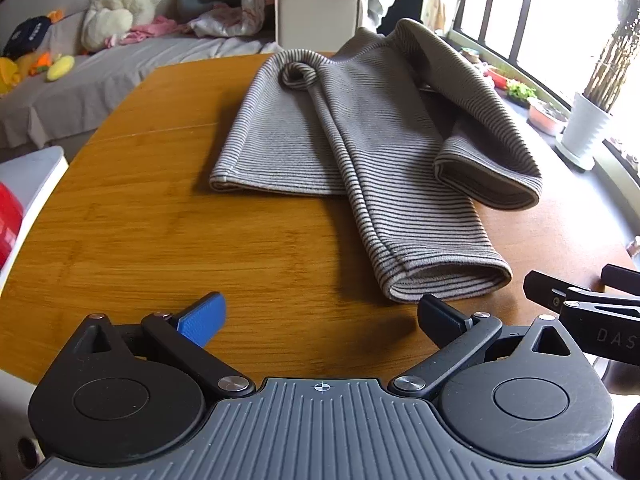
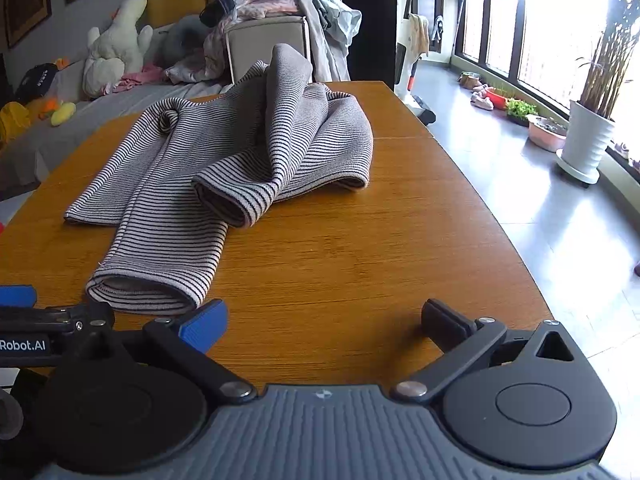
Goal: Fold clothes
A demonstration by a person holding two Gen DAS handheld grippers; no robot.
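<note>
Both tools empty, jaws spread wide, hovering over the near edge of the counter (image 1: 132, 216). Left tool (image 1: 320, 320) sits just short of the near cuff (image 1: 444, 280), its right finger almost at the cuff opening. Right tool (image 2: 324, 320) is just beside the same cuff (image 2: 140, 288), off to the cuff's right; neither touches cloth.

Striped sweater (image 1: 320, 128) lies mid-counter beyond the cuff. That long sleeve runs from the cuff up over the body toward the collar (image 1: 298, 74). The 2nd sleeve (image 2: 240, 196) is bunched and humped on the sweater's window side, its cuff open toward the tools. Body hem (image 1: 272, 184) lies flat on the sofa side.

Progress, my read: early. Sleeves only loosely thrown in, nothing squared. Left to do: flatten the humped sleeve, lay both sleeves across the body, then fold the body over.

Past the sweater: a laundry pile (image 2: 276, 4) on a box behind the counter, and a plush toy (image 1: 120, 4) on the sofa.
</note>
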